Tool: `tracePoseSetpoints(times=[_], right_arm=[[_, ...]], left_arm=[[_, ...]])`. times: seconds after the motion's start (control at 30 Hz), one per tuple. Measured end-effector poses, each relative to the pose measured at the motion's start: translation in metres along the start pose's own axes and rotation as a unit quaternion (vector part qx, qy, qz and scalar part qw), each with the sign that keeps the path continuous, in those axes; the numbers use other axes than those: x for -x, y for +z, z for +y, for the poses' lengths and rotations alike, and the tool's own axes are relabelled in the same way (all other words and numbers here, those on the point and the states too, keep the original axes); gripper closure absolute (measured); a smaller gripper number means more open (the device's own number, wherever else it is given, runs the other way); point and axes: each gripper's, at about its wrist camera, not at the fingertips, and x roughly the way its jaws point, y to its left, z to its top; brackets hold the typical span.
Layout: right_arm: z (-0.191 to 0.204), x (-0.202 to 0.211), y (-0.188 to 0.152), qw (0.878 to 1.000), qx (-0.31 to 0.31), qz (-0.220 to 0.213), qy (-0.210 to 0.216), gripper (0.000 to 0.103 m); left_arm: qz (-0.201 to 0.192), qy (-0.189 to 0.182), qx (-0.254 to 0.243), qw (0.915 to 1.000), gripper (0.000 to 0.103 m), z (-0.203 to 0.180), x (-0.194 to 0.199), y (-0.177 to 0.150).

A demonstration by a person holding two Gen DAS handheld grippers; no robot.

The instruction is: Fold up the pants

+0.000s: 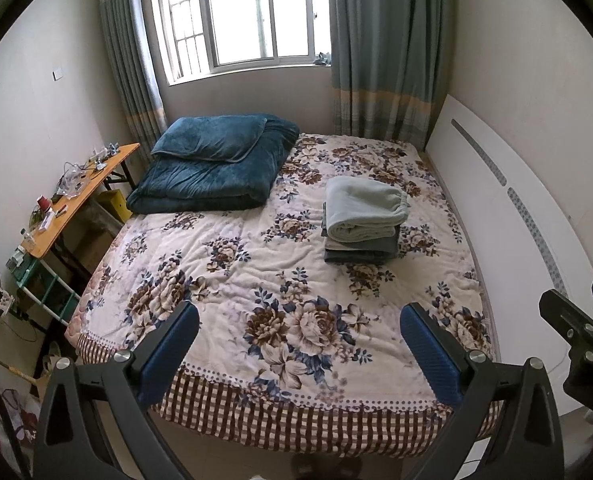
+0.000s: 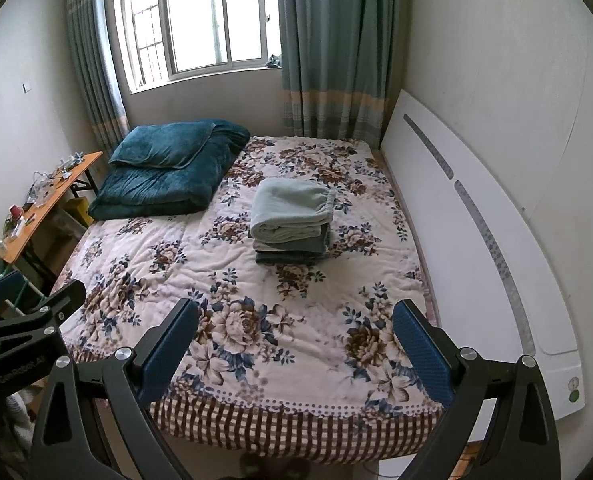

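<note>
Folded pale green pants (image 1: 364, 208) (image 2: 290, 210) lie on top of a small stack of folded grey garments (image 1: 360, 250) (image 2: 292, 252) on the right half of the floral bed cover (image 1: 236, 264) (image 2: 168, 256). My left gripper (image 1: 299, 316) hangs open above the foot of the bed, nothing between its blue pads. Likewise my right gripper (image 2: 295, 314) stands open and empty, well short of the stack. Both are held high and back from the bed. The right gripper's body shows at the right edge of the left wrist view.
A folded dark teal quilt with a pillow (image 1: 212, 164) (image 2: 168, 168) occupies the bed's far left corner. A cluttered wooden side table (image 1: 76, 196) (image 2: 44, 200) stands left of the bed. A white headboard panel (image 1: 516, 216) (image 2: 476, 232) leans along the right wall. Window and curtains are behind.
</note>
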Motion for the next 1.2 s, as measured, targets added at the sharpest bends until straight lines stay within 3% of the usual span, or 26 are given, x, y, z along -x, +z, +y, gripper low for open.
tracePoseSetpoints(times=[1.2], right_arm=[[0.006, 0.002, -0.01, 1.0, -0.007, 0.009, 0.004, 0.003]], left_arm=[[-0.009, 0.003, -0.005, 0.9999, 0.0, -0.01, 0.006, -0.005]])
